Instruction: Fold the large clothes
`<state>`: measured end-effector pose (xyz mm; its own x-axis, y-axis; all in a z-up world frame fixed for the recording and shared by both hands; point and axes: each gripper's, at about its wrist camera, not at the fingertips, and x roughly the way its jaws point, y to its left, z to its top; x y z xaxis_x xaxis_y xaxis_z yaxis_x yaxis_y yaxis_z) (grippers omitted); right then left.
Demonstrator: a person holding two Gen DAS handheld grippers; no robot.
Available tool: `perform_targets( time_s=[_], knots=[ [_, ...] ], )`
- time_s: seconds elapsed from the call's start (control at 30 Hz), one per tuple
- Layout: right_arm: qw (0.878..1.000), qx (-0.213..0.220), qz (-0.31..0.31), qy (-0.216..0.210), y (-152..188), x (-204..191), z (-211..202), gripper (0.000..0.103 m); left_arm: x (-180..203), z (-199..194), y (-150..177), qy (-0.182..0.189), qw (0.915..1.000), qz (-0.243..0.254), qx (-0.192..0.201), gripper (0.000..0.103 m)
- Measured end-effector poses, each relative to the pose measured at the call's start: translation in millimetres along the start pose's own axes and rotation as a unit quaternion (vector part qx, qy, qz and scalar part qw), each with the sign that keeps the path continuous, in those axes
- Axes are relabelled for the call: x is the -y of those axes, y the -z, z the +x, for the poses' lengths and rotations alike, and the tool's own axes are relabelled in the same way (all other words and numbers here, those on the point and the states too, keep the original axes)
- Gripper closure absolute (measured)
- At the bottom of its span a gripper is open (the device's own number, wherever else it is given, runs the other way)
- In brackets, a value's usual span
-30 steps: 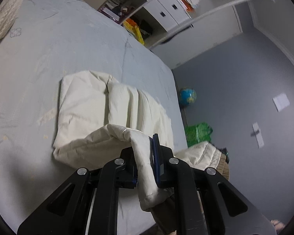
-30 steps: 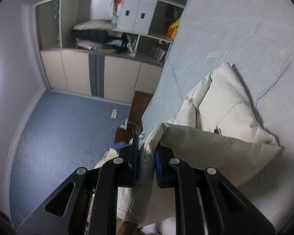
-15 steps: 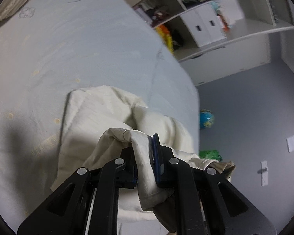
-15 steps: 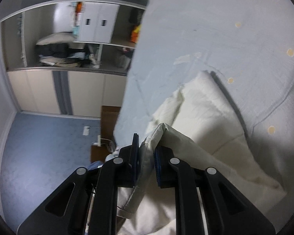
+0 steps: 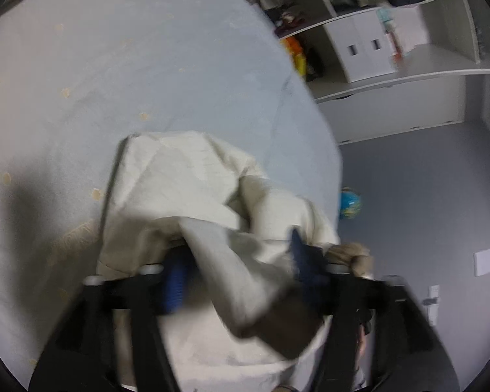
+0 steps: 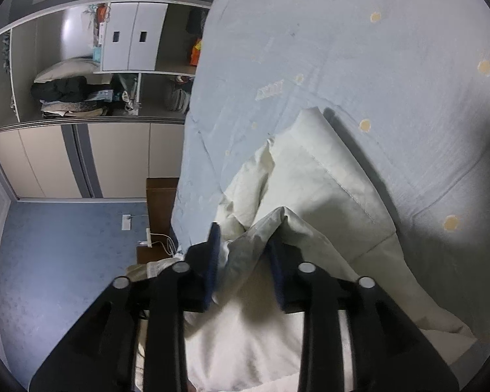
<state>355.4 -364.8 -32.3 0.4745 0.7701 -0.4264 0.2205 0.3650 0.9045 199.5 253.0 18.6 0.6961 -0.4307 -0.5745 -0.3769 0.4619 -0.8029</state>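
A large cream padded garment (image 5: 186,179) lies partly folded on the pale blue bed (image 5: 114,65). It also shows in the right wrist view (image 6: 326,176). My left gripper (image 5: 235,261) is open, its blue pads wide apart, with a loose fold of the garment draped between them. My right gripper (image 6: 245,254) is open too, and a cream fold edge (image 6: 277,219) stands in the gap between its pads, free of them. The view of the left gripper is blurred.
The bed's edge (image 5: 330,150) drops to a grey-blue floor with a small globe (image 5: 349,202). Open shelves and white drawers (image 5: 369,49) stand beyond. In the right wrist view a wardrobe (image 6: 81,98) and a brown bedside piece (image 6: 160,196) lie left of the bed.
Both grippers were shut on garment folds; now both have opened and the cloth has slipped loose between the pads. Both moved forward over the folded garment.
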Motion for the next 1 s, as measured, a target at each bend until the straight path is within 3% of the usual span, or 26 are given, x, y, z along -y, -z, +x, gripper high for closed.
perform_targets(
  time_s=[0.03, 0.07, 0.1, 0.23, 0.37, 0.5, 0.6, 0.7, 1.0],
  knots=[
    [1.000, 0.007, -0.001, -0.001, 0, -2, -6, 0.063, 2, -6, 1, -0.002, 1.0000, 0.003, 0.009, 0.028],
    [1.000, 0.019, -0.005, -0.003, 0, -4, -13, 0.058, 6, -17, 1, -0.008, 0.9996, 0.011, 0.025, 0.015],
    [0.999, 0.035, -0.010, -0.008, 0, -7, -24, 0.058, 7, -24, 1, -0.008, 0.9992, 0.016, 0.036, 0.012],
    [0.998, 0.043, -0.026, -0.024, 4, -17, -46, 0.058, 19, -53, 5, -0.020, 0.9975, 0.037, 0.057, 0.012],
    [0.995, 0.028, -0.094, -0.016, 22, -44, -54, 0.058, 46, -52, 31, -0.040, 0.9932, 0.099, 0.047, 0.012],
    [0.980, -0.008, -0.196, 0.015, 53, -81, -41, 0.058, 83, -29, 80, -0.064, 0.9803, 0.181, 0.046, 0.013],
    [0.947, -0.049, -0.310, 0.067, 97, -115, -18, 0.058, 104, -8, 112, -0.082, 0.9667, 0.237, 0.051, 0.014],
    [0.914, -0.066, -0.387, 0.104, 132, -134, 1, 0.058, 122, 13, 138, -0.104, 0.9529, 0.279, 0.059, 0.013],
    [0.811, -0.038, -0.546, 0.208, 198, -144, 38, 0.055, 137, 68, 162, -0.160, 0.9256, 0.336, 0.069, 0.009]
  ],
)
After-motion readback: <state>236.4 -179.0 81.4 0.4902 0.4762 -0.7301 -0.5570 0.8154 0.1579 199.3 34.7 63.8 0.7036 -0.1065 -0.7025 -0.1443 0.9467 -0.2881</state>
